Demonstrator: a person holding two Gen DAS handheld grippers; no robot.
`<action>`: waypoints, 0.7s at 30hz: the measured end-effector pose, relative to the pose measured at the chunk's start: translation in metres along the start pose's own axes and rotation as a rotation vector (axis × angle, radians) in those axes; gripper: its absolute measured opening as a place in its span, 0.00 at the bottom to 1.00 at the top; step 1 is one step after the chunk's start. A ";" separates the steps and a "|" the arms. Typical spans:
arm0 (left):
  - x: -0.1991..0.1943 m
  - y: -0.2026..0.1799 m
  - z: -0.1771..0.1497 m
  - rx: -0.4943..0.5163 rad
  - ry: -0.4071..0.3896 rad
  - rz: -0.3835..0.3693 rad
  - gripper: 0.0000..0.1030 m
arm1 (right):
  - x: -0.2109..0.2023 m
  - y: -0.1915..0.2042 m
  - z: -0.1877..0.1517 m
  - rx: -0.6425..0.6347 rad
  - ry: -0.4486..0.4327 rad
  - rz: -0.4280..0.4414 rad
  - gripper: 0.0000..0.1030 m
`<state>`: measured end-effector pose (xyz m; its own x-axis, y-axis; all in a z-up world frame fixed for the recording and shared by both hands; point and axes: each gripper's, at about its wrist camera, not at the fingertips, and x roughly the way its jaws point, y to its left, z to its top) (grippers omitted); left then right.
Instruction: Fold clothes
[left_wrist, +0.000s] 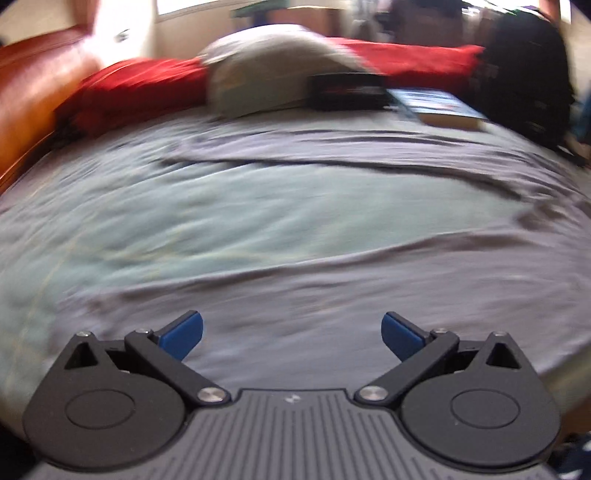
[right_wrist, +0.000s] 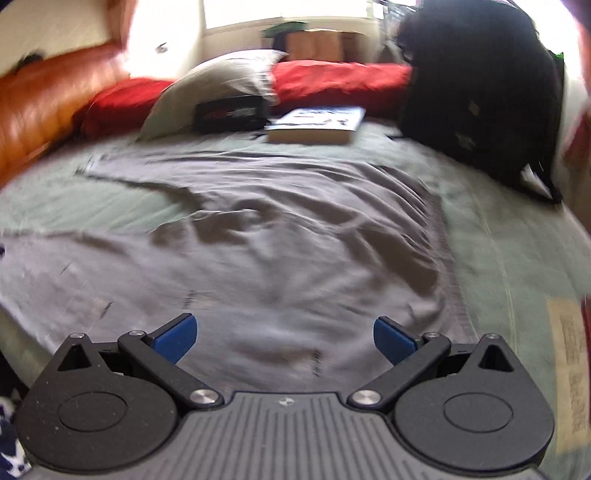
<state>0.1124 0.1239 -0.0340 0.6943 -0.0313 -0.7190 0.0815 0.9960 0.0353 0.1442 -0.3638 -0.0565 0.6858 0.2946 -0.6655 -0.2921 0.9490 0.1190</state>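
The bed (right_wrist: 498, 229) has a pale green sheet. A grey garment (right_wrist: 258, 229) lies spread flat and wrinkled across the bed's middle, below both tools. A black bag (right_wrist: 480, 96) stands at the far right, near a pillow (right_wrist: 218, 85) and a book (right_wrist: 317, 125). The left tool (left_wrist: 291, 334) and right tool (right_wrist: 285, 338) are spread wide, holding nothing.

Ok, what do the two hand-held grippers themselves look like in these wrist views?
Both look identical. The left hand-held gripper and the right hand-held gripper each have blue finger pads on black linkage arms joined by silver pivot screws. These run back to two rounded black housings with circular caps, either side of a grey ribbed centre plate bearing a small light mark. No cables, hands or sleeves are visible.
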 end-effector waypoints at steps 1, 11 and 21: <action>-0.001 -0.019 0.001 0.021 -0.017 -0.050 0.99 | 0.003 -0.003 -0.004 0.011 0.010 0.009 1.00; 0.026 -0.137 -0.023 0.147 0.020 -0.097 0.99 | -0.006 -0.010 -0.044 -0.117 0.044 -0.090 1.00; 0.020 -0.159 -0.032 0.091 -0.004 -0.022 0.99 | 0.015 -0.015 -0.022 -0.130 0.027 -0.041 1.00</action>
<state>0.0908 -0.0327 -0.0761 0.6942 -0.0536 -0.7178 0.1610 0.9835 0.0822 0.1445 -0.3762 -0.0846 0.6812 0.2511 -0.6877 -0.3491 0.9371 -0.0037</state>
